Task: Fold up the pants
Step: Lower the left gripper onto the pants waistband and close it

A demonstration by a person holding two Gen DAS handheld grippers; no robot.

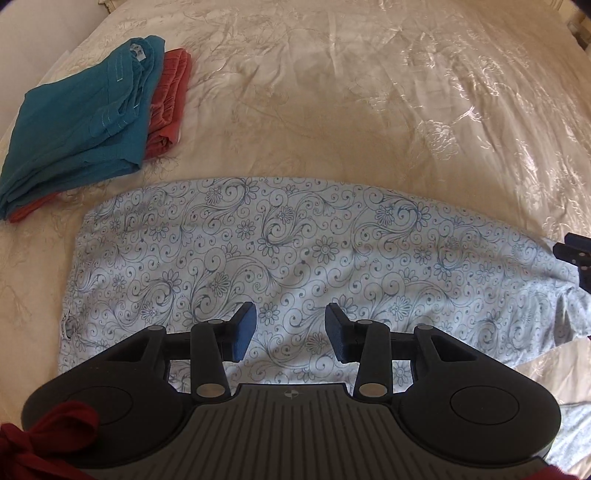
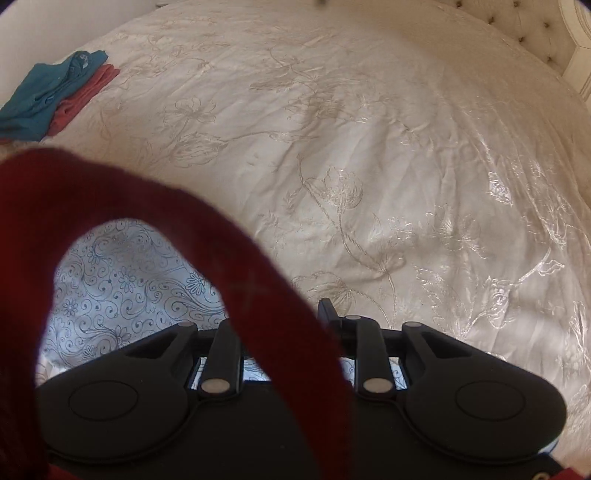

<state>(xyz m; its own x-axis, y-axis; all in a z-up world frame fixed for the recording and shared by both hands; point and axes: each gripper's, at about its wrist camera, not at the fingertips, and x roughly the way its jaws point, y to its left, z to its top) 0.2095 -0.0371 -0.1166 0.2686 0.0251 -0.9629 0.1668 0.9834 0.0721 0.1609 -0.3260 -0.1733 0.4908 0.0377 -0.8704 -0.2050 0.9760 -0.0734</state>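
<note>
Light-blue pants [image 1: 295,243] with a dark floral swirl print lie flat across the bed, stretched left to right. My left gripper [image 1: 290,328] hovers just above their near middle, open, its blue pads wide apart with only the flat cloth below. My right gripper [image 1: 572,247] shows at the pants' right end. In the right wrist view a dark red cloth band [image 2: 236,258] hangs before the lens and covers the right gripper [image 2: 291,317], so only one of its fingers [image 2: 327,310] shows. The pants [image 2: 122,284] appear through the band's loop.
A folded teal garment [image 1: 74,122] lies on a folded red-orange one [image 1: 171,96] at the far left of the bed. The cream embroidered bedspread [image 1: 369,92] stretches beyond the pants. A tufted headboard [image 2: 546,33] stands far right. Dark red cloth [image 1: 48,435] hangs by the left gripper's body.
</note>
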